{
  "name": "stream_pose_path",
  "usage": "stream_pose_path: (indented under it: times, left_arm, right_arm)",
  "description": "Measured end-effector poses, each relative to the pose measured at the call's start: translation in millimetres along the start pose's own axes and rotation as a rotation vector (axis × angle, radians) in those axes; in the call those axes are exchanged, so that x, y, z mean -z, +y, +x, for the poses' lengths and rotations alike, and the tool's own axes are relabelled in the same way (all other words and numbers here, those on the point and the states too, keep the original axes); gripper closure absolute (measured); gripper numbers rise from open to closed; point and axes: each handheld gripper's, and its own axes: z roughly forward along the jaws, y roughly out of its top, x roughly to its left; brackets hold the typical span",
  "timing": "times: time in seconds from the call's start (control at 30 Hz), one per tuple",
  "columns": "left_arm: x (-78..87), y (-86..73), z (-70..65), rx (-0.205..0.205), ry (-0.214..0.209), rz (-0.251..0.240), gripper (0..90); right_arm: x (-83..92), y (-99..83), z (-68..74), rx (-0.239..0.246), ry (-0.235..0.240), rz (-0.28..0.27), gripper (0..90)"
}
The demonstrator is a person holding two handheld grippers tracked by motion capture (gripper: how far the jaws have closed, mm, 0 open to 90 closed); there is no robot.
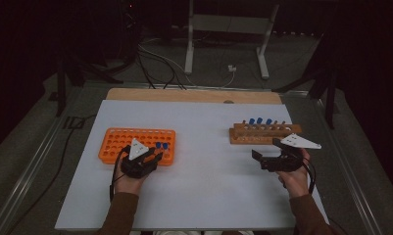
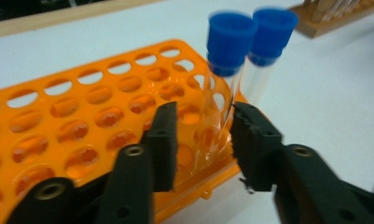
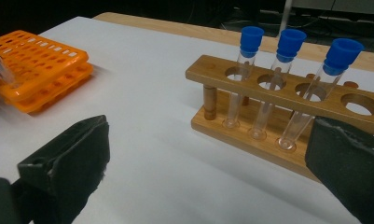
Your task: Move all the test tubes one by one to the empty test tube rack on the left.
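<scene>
Three blue-capped tubes (image 3: 283,84) in wooden rack (image 3: 287,100)

You will find nothing to read here: no lettering, label, brand, number or sign can be made out on the orange rack (image 2: 82,112), on the blue caps of its tubes (image 2: 231,42), on the wooden rack (image 3: 287,98) or on the white tabletop (image 1: 204,186); the grey plates on your grippers look blank too, and the dark background beyond the table is too dim for you to make out any writing
</scene>
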Motion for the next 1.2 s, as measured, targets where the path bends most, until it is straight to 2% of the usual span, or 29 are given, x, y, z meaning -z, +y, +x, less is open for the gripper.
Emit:
stream_pose_path:
  times: [0.2, 0.33, 0.53, 0.6, 0.67, 0.83, 0.93, 1.0, 1.2]
  left_arm:
    - [13.1, -2.6, 10.1, 0.038, -0.021, -0.077, 48.9]
    - [22.7, -3.2, 19.2, 0.088, -0.028, -0.134, 41.7]
    - [31.6, -2.2, 26.9, 0.124, 0.011, -0.194, 26.8]
    - [33.1, -1.2, 27.8, 0.124, 0.035, -0.201, 19.0]
    - [34.1, -1.3, 29.1, 0.127, 0.043, -0.206, 16.1]
    - [34.6, 0.1, 29.2, 0.128, 0.076, -0.201, 1.7]
    - [35.9, 0.2, 29.2, 0.125, 0.081, -0.206, 0.8]
    - [35.1, -0.7, 31.1, 0.137, 0.069, -0.206, 0.8]
    - [33.5, -2.6, 32.4, 0.146, 0.079, -0.205, 0.8]
  right_arm:
    - [-0.1, 0.2, -1.3, -0.004, -0.005, -0.003, 0.0]
    - [-0.3, 0.2, -1.8, -0.004, -0.008, -0.002, 0.0]
    - [-2.1, 0.4, -2.0, -0.006, -0.012, -0.001, 0.0]
    - [-2.0, 0.9, -0.7, -0.007, -0.01, -0.006, 0.0]
    - [-0.6, 2.7, 1.4, -0.004, -0.009, -0.014, 0.0]
    - [5.6, 14.1, 0.1, -0.006, -0.009, -0.049, 0.0]
    - [9.2, 23.9, -5.2, -0.023, -0.006, -0.071, 0.0]
    - [12.2, 32.5, -8.7, -0.031, -0.015, -0.091, 0.0]
    - [6.0, 55.0, -23.3, -0.01, -0.062, -0.108, 0.0]
